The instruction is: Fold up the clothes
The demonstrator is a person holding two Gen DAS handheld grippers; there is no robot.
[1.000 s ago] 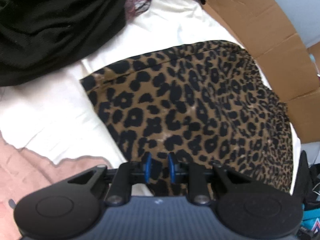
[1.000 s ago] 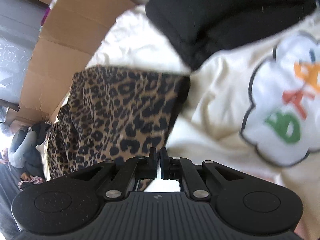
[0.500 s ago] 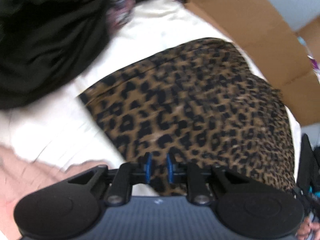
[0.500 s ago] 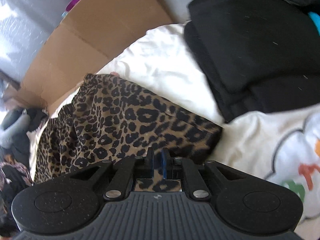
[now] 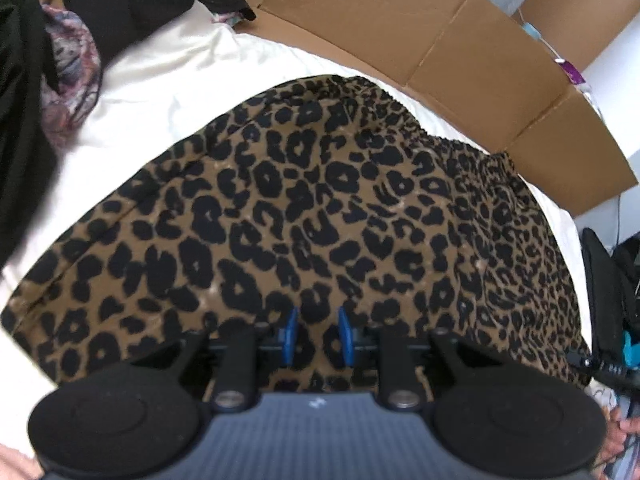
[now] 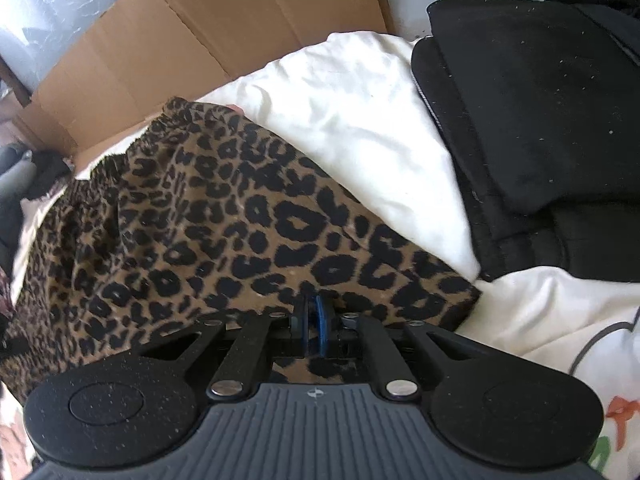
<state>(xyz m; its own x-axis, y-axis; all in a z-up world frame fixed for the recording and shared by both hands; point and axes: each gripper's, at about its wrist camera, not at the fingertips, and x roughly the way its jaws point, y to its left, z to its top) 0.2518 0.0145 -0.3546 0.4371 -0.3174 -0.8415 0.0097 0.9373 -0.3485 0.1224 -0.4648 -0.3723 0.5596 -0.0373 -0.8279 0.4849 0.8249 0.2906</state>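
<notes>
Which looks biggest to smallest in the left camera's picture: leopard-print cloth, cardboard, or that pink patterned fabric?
1. Leopard-print cloth, filling most of the picture, though it is nearest the camera.
2. Cardboard, farther back, so really perhaps larger.
3. Pink patterned fabric, partly hidden.

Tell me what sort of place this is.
Probably a bedroom in a home: a leopard-print garment lies on white bedding, flattened brown cardboard boxes stand along its far edge, and black clothes are piled beside it.

- Left wrist view looks steeply down, close over the leopard-print garment [image 5: 320,208], cardboard [image 5: 460,48] beyond.
- Right wrist view looks down likewise, nearer the black clothing [image 6: 540,120].
- Both share the garment, white bedding [image 6: 352,120] and cardboard.
</notes>
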